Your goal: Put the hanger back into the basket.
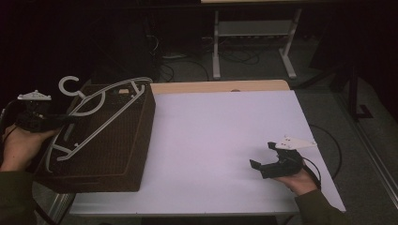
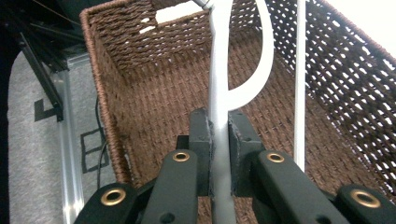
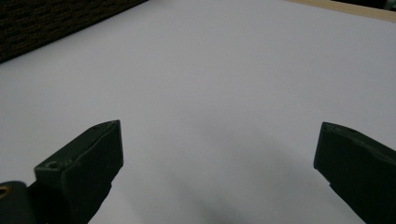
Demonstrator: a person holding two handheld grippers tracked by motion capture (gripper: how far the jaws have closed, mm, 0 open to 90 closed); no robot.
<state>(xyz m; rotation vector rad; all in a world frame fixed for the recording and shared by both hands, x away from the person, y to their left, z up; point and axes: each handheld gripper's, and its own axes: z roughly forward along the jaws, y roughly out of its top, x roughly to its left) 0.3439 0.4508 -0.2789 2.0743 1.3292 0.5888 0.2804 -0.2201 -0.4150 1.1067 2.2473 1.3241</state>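
At the table's left end, my left gripper (image 2: 219, 140) has its jaws clenched on the white plastic hanger (image 1: 96, 112), pinching one arm of the frame just ahead of where the inner loop branches off. The hanger lies tilted across the open top of the brown wicker basket (image 1: 126, 154); in the left gripper view its frame runs straight out from between the jaws, with the thin crossbar off to their right and the woven floor of the basket below them. The hook (image 1: 70, 86) pokes out past the far left corner of the basket.

The step in hand, as I read it, is settling the hanger into the basket. To do it well I would keep the grip firm, swing the hook end inward so it clears the rim, then lower the jaws until the frame rests on the weave before letting go. Releasing while the hanger straddles the rim could let it tip out.

Farther right, my right gripper (image 1: 268, 154) waits low over the bare white table (image 1: 225, 126), jaws spread wide and holding nothing, well apart from the basket.
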